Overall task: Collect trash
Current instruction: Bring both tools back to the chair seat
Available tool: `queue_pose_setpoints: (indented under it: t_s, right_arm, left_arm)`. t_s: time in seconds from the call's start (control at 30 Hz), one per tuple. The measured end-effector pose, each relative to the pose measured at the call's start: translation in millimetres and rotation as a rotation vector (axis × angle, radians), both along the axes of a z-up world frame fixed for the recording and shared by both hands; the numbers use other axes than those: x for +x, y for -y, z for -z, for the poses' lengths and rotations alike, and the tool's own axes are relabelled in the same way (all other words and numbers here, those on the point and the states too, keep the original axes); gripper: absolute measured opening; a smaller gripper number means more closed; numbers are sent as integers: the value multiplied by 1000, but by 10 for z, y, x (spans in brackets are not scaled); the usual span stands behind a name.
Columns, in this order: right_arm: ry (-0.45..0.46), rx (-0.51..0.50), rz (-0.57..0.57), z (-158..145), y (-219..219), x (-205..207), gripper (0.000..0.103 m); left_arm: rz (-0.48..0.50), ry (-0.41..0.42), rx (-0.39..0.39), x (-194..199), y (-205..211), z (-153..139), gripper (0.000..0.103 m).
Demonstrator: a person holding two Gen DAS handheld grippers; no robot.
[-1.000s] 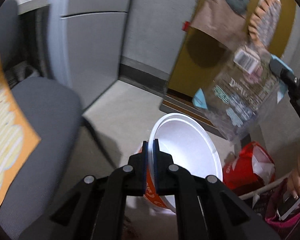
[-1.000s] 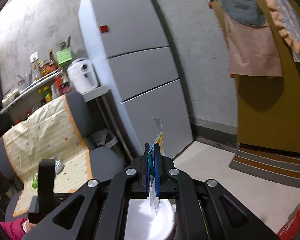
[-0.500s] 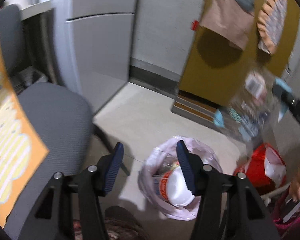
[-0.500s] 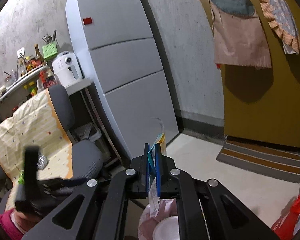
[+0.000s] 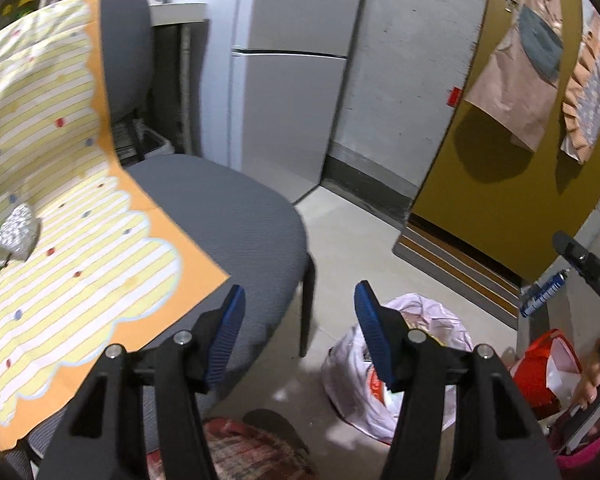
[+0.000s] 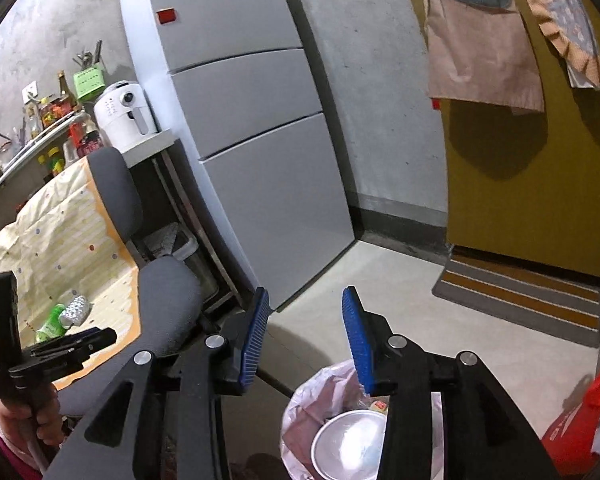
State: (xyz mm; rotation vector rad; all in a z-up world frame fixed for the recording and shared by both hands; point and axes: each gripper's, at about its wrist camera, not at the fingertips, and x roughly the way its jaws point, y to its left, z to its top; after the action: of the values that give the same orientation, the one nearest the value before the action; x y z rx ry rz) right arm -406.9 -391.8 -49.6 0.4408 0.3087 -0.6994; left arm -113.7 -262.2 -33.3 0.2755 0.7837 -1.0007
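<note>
My left gripper [image 5: 300, 320] stands open and empty above the chair's front edge. Down to its right on the floor sits a pink-white trash bag [image 5: 348, 380]. In the right wrist view the bag [image 6: 304, 408] holds a white foam bowl [image 6: 348, 444]. My right gripper [image 6: 305, 300] hangs just above the bag; its jaws are opening, with nothing between them. On the yellow striped paper [image 5: 80, 264] over the grey chair [image 5: 228, 208] lie a foil ball [image 5: 16, 232] and a green bottle [image 6: 50, 324]. A hand holds the left gripper [image 6: 52, 352] at the left edge.
A red bag [image 5: 552, 364] stands right of the trash bag. A grey fridge [image 6: 260, 184] rises behind the chair, and a striped mat [image 6: 520, 300] lies before the mustard door. Bare concrete floor [image 6: 380, 280] stretches between them. The right gripper's tool [image 5: 580, 256] shows at the right edge.
The left gripper let go of the bowl, which dropped into the bag, then swung left toward the chair. The right gripper opened and the clear wrapper left its jaws.
</note>
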Motion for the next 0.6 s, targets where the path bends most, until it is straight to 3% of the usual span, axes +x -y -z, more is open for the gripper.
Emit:
queue_pose_setpoints:
  t_s: [0.43, 0.6]
  right_arm:
    - [11, 10, -286, -131, -561, 809, 41]
    - [-16, -9, -425, -233, -905, 1327, 41]
  left_arm:
    - [-266, 102, 11, 270, -1133, -78, 60]
    - [-405, 142, 30, 438, -1675, -78, 70]
